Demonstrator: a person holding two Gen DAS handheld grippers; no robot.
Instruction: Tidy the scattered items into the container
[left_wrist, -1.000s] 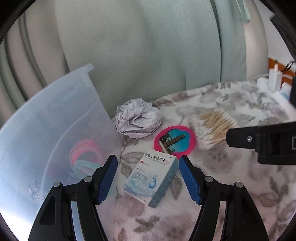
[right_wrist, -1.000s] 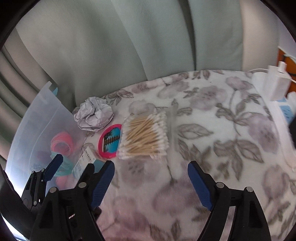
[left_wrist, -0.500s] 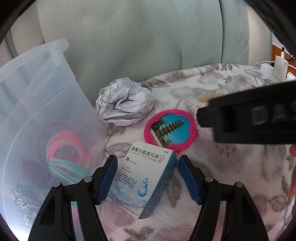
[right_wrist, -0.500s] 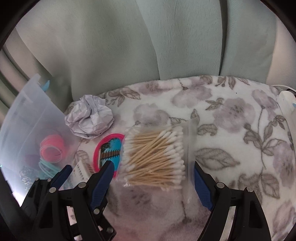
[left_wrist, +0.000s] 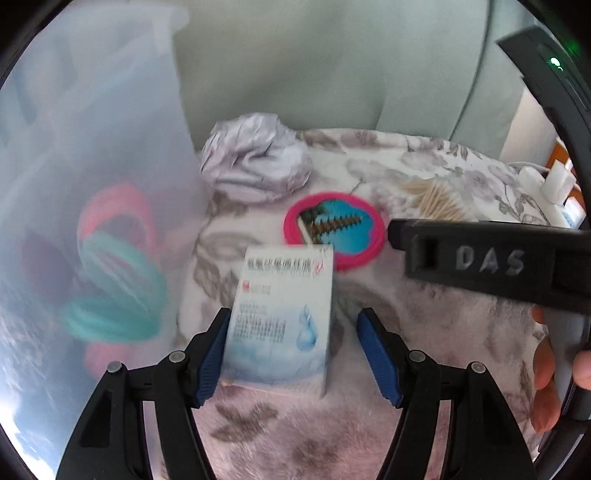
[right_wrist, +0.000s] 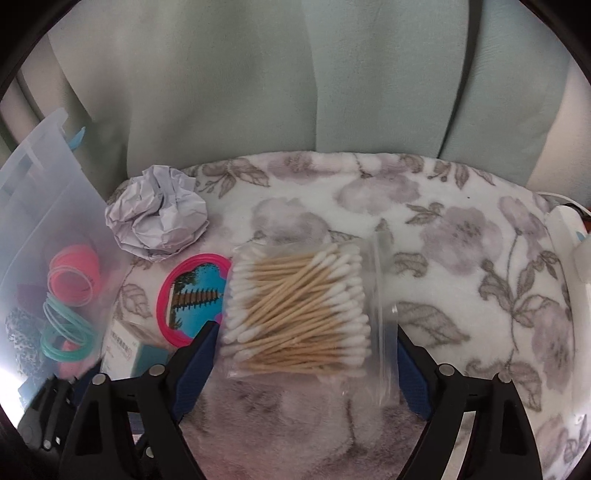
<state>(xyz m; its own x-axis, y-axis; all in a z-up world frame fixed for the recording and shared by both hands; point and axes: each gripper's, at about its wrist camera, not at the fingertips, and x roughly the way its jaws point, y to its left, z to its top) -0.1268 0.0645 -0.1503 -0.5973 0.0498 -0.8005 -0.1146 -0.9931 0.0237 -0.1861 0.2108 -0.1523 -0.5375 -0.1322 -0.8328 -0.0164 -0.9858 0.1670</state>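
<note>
Straddling a small white and blue medicine box (left_wrist: 282, 314), the left tool (left_wrist: 293, 350) is spread open, its blue pads on either side of the carton; the left pad looks to be against the box edge, while a gap shows at the right pad. The box lies on a floral blanket (right_wrist: 461, 258), just right of the clear plastic container (left_wrist: 92, 184), and this view is blurred. Inside the container sit pink and teal hair bands (right_wrist: 70, 295) and something with a dark spotted pattern that I cannot identify.

The right tool (right_wrist: 303, 354) is likewise open, its pads flanking a clear zip bag of cotton swabs (right_wrist: 299, 314) without closing on it; the bag lies flat on the blanket. Just left of the bag lies a round pink-rimmed mirror (right_wrist: 194, 295) showing a pagoda picture, its edge tucked under the bag's corner. Behind the mirror, near the container wall, sits a crumpled ball of paper (right_wrist: 157, 218).

From the left wrist view, the body of the right tool crosses the right side, and fingers (left_wrist: 546, 373) of the person's hand show at the right edge. White chargers (left_wrist: 554, 181) rest at the blanket's far right. A pale green curtain (right_wrist: 295, 74) hangs behind.
</note>
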